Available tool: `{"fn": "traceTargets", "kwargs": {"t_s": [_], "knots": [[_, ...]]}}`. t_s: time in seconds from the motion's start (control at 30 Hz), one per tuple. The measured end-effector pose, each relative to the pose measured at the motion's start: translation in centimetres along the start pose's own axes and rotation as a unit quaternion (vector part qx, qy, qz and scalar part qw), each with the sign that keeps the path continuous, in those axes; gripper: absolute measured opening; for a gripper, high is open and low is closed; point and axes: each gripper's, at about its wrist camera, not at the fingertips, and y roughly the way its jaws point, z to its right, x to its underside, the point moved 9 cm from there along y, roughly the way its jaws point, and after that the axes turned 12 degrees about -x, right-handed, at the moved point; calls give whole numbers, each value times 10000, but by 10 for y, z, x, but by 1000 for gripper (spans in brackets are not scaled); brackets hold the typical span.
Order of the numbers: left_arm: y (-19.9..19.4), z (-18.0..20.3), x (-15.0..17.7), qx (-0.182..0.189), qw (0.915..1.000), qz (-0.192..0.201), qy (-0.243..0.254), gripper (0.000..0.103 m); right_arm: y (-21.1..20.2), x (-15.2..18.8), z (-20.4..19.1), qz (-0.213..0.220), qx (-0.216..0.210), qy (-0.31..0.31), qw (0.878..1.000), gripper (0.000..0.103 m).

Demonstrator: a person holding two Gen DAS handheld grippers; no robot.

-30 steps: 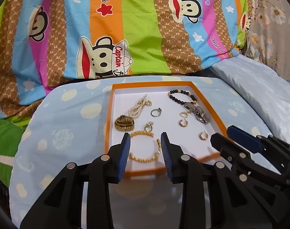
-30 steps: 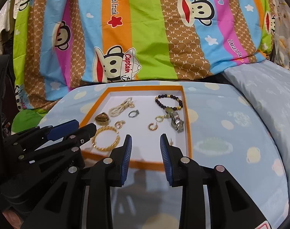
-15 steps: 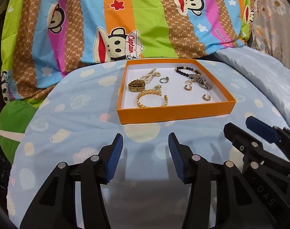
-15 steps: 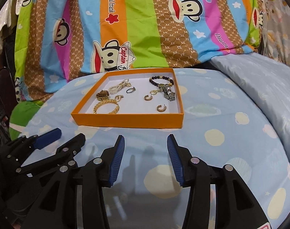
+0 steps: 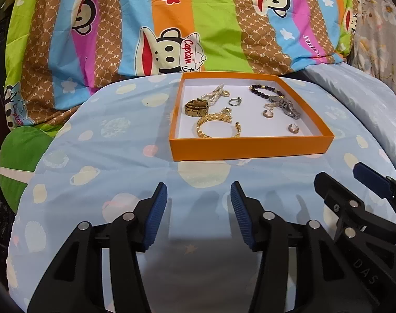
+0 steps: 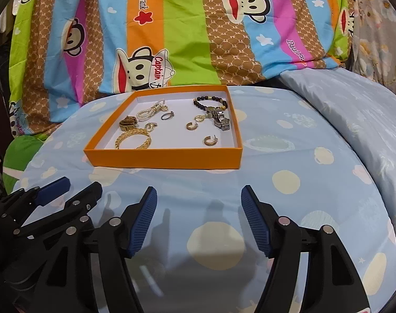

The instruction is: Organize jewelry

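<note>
Both grippers have pulled back from the orange tray point(image 5: 250, 147), which now sits far off on the dotted sheet point(image 5: 106, 161). Left gripper point(image 5: 198, 215) and right gripper point(image 6: 198, 219) hover wide, holding nothing. All jewelry, from gold bangle point(image 5: 217, 127) to beaded bracelet point(image 5: 264, 91), lies inside; sorting looks finished.

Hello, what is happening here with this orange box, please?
A person holds two grippers above a blue dotted cloth. The left gripper and right gripper are both open and empty, short of the orange box. All the jewelry, such as the gold bangle and dark bead bracelet, lies inside the box.
</note>
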Motion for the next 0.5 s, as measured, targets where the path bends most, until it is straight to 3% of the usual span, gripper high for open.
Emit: {"fn": "traceTargets", "kwargs": {"t_s": [0.17, 0.4, 0.5], "knots": [[2, -8, 0, -188, 9997, -28, -143, 71, -2, 0, 5, 39, 19, 134, 9999, 73], [-1, -17, 0, -364, 9989, 16, -297, 85, -6, -2, 7, 158, 61, 147, 9997, 78], [-1, -19, -1, -397, 9987, 32, -317, 85, -8, -3, 6, 210, 91, 114, 9997, 78]]}}
